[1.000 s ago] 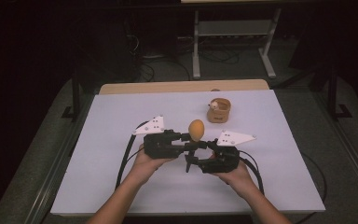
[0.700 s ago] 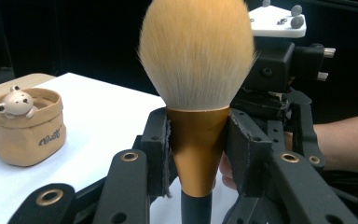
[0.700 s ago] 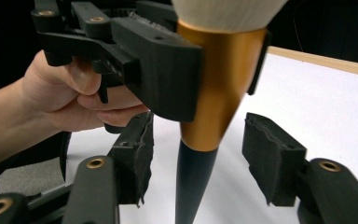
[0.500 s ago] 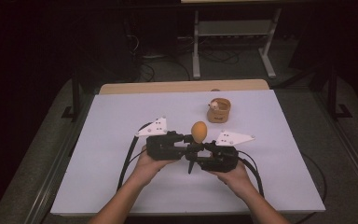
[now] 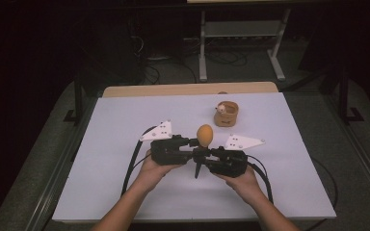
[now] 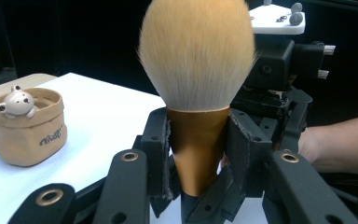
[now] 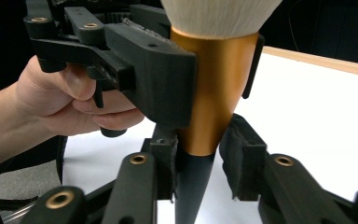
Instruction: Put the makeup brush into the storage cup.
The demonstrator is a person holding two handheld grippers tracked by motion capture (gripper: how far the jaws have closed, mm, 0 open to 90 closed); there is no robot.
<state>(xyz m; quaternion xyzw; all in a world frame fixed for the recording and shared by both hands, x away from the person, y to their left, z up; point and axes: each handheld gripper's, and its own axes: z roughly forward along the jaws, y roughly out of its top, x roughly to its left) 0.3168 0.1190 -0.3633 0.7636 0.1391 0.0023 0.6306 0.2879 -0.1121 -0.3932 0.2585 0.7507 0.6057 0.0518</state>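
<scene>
Your left gripper [image 5: 191, 142] clamps the copper-collared, orange-bristled makeup brush [image 5: 204, 134] upright at centre frame. Your right gripper [image 5: 201, 155] has just been closing around its black tapered handle [image 7: 192, 186]; confirm firm contact before releasing left.

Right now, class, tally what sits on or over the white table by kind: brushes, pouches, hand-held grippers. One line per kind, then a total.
Makeup brush: 1
Tan pouch with a bear figure: 1
Grippers: 2, the left gripper and the right gripper
Total: 4
</scene>
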